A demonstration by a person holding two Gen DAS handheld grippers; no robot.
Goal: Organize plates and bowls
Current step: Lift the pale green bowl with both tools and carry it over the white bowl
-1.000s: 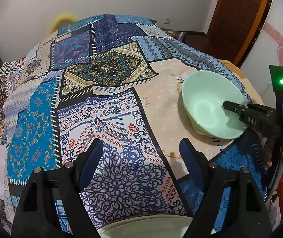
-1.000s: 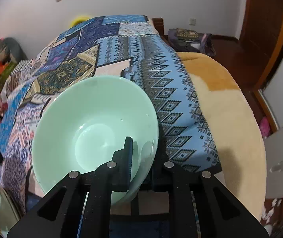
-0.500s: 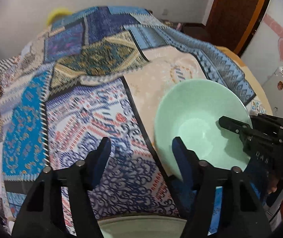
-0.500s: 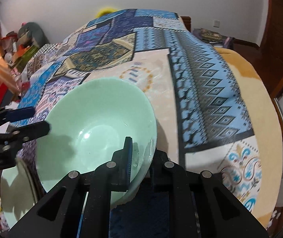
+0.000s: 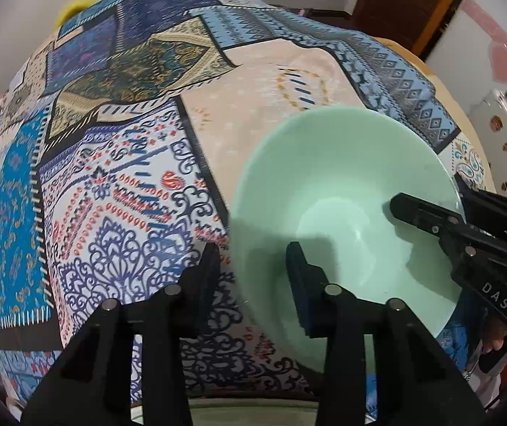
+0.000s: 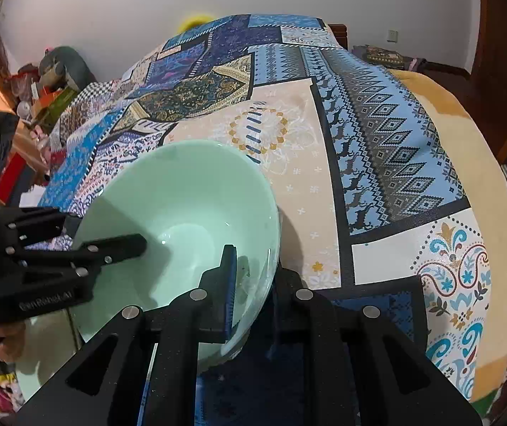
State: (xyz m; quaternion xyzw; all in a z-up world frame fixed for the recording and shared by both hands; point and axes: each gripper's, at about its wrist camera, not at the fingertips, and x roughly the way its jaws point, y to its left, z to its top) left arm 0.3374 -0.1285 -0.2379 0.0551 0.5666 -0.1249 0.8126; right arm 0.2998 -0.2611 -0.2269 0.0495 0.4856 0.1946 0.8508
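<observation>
My right gripper [image 6: 253, 277] is clamped on the rim of the mint-green bowl [image 5: 342, 191] — held tilted over the patterned cloth [image 5: 118, 184]. My left gripper [image 5: 253, 269] has just been closing, jaws straddling the opposite rim, contact unclear.

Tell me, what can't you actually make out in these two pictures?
- Left wrist view: the pale dish at the bottom edge is cut off and hidden by the left gripper.
- Right wrist view: the green bowl hides the right gripper's outer finger.
- Both views: the bowl's underside.
</observation>
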